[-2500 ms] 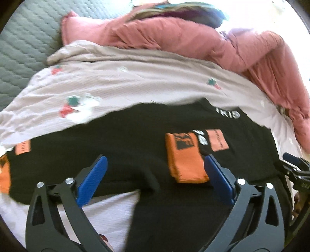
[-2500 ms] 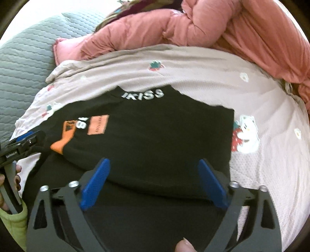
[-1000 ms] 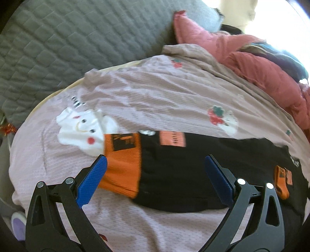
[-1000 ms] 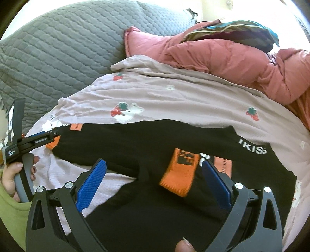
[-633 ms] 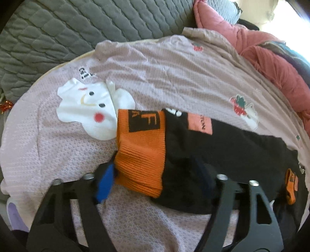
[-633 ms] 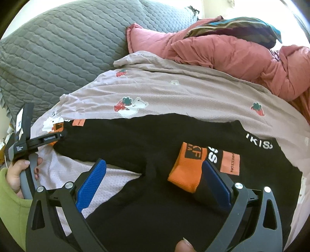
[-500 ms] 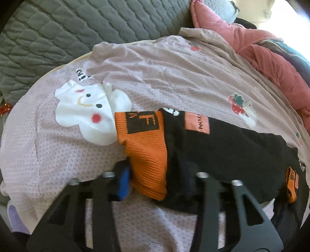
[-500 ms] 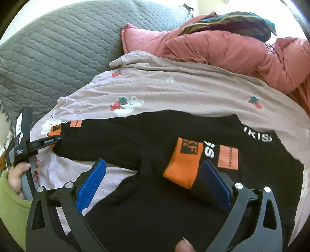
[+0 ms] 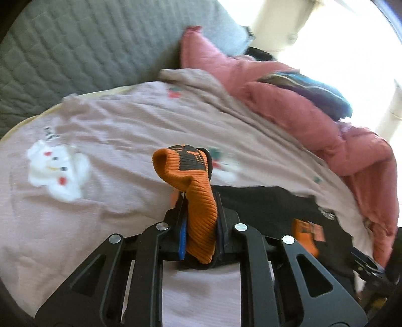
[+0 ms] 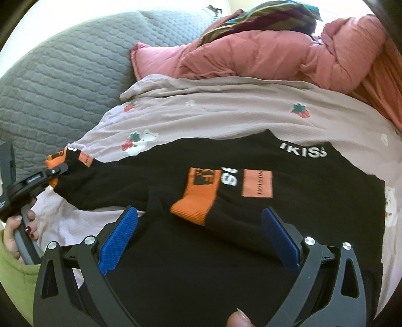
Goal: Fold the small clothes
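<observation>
A black sweater [image 10: 226, 251] with orange cuffs lies spread on a mauve blanket [image 10: 226, 113]. My left gripper [image 9: 199, 201] has its jaws closing, and the pads press on the orange cuff [image 9: 181, 171] of the outstretched sleeve, lifted off the blanket. In the right wrist view that left gripper [image 10: 54, 171] holds the cuff [image 10: 54, 157] at the far left. My right gripper [image 10: 199, 212] hovers open over the sweater's body. The other sleeve is folded across the chest, and its orange cuff [image 10: 198, 191] lies just beyond the blue pads [image 10: 118, 241], untouched.
A grey quilted cover [image 10: 62, 75] lies at the back left. A pink puffy jacket [image 10: 263, 55] and a striped cloth [image 10: 263, 17] are piled at the back right. A hand in a green sleeve [image 10: 15, 266] holds the left gripper's handle.
The left gripper's jaws came together on the orange cuff and raised it off the blanket. The right gripper drifted a little over the sweater and stayed open.
</observation>
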`<move>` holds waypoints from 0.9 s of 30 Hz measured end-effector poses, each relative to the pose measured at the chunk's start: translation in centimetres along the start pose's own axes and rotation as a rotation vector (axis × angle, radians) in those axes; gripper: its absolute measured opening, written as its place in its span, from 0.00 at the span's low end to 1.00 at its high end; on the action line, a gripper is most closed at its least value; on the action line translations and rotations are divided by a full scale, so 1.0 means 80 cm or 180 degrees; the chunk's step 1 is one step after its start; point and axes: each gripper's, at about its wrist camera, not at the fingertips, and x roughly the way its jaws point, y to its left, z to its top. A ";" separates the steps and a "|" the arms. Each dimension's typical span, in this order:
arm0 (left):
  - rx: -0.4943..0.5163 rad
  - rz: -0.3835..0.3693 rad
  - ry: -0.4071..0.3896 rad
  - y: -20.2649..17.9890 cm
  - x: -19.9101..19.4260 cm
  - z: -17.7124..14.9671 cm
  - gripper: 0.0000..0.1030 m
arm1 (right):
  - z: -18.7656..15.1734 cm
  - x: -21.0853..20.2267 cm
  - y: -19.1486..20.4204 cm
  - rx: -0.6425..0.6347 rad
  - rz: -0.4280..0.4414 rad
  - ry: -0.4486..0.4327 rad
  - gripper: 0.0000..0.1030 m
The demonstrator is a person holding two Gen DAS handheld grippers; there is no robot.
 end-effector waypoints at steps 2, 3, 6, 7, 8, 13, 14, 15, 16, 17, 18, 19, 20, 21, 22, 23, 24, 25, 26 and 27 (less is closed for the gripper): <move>0.0062 -0.0126 0.0021 -0.020 -0.001 -0.003 0.10 | -0.003 -0.006 -0.012 0.0068 0.0005 -0.0020 0.95; 0.0096 -0.0202 0.0042 -0.032 -0.002 -0.006 0.10 | -0.004 -0.010 -0.018 0.0095 0.0012 -0.0031 0.95; 0.0218 -0.0353 0.0089 -0.065 -0.002 -0.014 0.10 | -0.009 -0.022 -0.030 0.0088 -0.0008 -0.0076 0.95; 0.0247 -0.0382 0.0100 -0.072 -0.003 -0.016 0.10 | -0.009 -0.025 -0.033 0.0092 -0.0011 -0.0087 0.95; 0.0305 -0.0434 0.0125 -0.086 -0.002 -0.020 0.10 | -0.010 -0.029 -0.038 0.0111 -0.0011 -0.0104 0.95; 0.0479 -0.0621 0.0263 -0.131 0.007 -0.041 0.10 | -0.016 -0.045 -0.061 0.0220 -0.0027 -0.0157 0.95; 0.0533 -0.0668 0.0305 -0.143 0.011 -0.047 0.10 | -0.017 -0.048 -0.067 0.0250 -0.0031 -0.0168 0.95; 0.0570 -0.0692 0.0337 -0.151 0.012 -0.051 0.10 | -0.018 -0.051 -0.073 0.0276 -0.0035 -0.0177 0.95; 0.0606 -0.0722 0.0375 -0.160 0.015 -0.056 0.10 | -0.019 -0.053 -0.078 0.0304 -0.0042 -0.0188 0.95; 0.0637 -0.0752 0.0410 -0.168 0.018 -0.061 0.10 | -0.020 -0.056 -0.083 0.0331 -0.0052 -0.0199 0.95; 0.0666 -0.0770 0.0436 -0.175 0.021 -0.064 0.10 | -0.021 -0.058 -0.087 0.0350 -0.0063 -0.0205 0.95; 0.0699 -0.0783 0.0452 -0.182 0.023 -0.066 0.10 | -0.022 -0.060 -0.092 0.0369 -0.0071 -0.0211 0.95; 0.0725 -0.0791 0.0462 -0.187 0.025 -0.069 0.10 | -0.023 -0.063 -0.097 0.0395 -0.0076 -0.0220 0.95; 0.0770 -0.0812 0.0493 -0.196 0.029 -0.072 0.10 | -0.024 -0.064 -0.101 0.0413 -0.0081 -0.0226 0.95; 0.0795 -0.0832 0.0514 -0.200 0.030 -0.075 0.10 | -0.025 -0.066 -0.104 0.0433 -0.0087 -0.0230 0.95; 0.0812 -0.0860 0.0544 -0.204 0.033 -0.078 0.10 | -0.027 -0.067 -0.108 0.0451 -0.0094 -0.0231 0.95; 0.0822 -0.0916 0.0606 -0.208 0.038 -0.082 0.13 | -0.027 -0.068 -0.110 0.0463 -0.0099 -0.0230 0.95; 0.0819 -0.0957 0.0655 -0.211 0.041 -0.086 0.16 | -0.028 -0.068 -0.112 0.0478 -0.0104 -0.0225 0.95; 0.0806 -0.0997 0.0683 -0.213 0.043 -0.089 0.23 | -0.029 -0.069 -0.114 0.0489 -0.0105 -0.0222 0.95; 0.0814 -0.1048 0.0723 -0.214 0.046 -0.093 0.23 | -0.030 -0.069 -0.114 0.0490 -0.0102 -0.0218 0.95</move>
